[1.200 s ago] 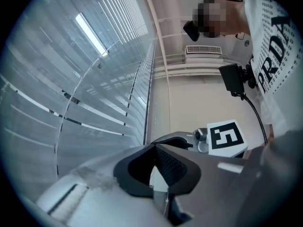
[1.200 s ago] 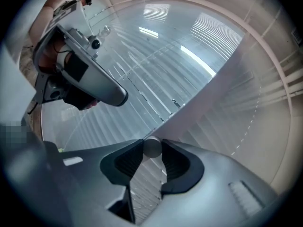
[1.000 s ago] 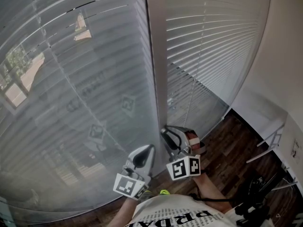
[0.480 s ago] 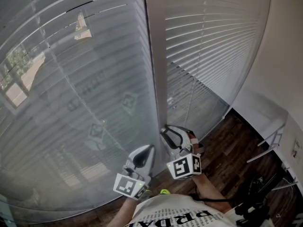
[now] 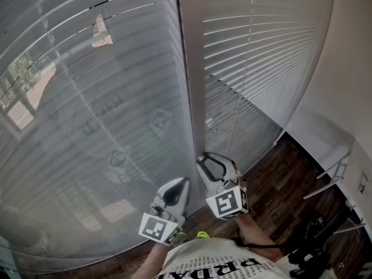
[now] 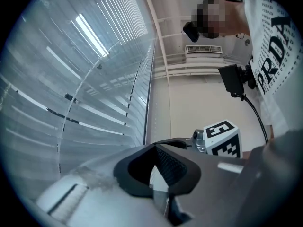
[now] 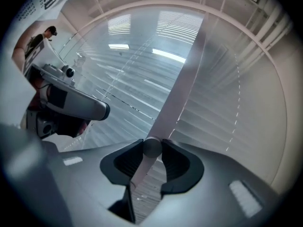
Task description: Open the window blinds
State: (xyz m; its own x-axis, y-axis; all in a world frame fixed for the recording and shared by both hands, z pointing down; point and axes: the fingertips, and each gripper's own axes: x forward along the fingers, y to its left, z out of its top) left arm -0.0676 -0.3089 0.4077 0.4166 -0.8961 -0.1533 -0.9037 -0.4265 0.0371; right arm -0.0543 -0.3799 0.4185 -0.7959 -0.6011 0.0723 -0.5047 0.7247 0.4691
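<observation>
**Right gripper clamped on the blind wand, left gripper idle**

The left blinds (image 5: 87, 127) fill the left side, and the left gripper (image 5: 174, 192) hovers low in front of them with its jaws together on nothing. Just right of the window post (image 5: 192, 68), the right gripper (image 5: 215, 166) has its jaws clamped on the thin wand (image 7: 150, 149), with the right blinds (image 5: 261, 57) behind.

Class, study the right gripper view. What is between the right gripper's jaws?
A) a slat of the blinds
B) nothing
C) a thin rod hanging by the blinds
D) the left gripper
C: in the right gripper view, the right gripper has its pads closed on the thin rod, while the blinds lie beyond the jaws, not between them.
</observation>
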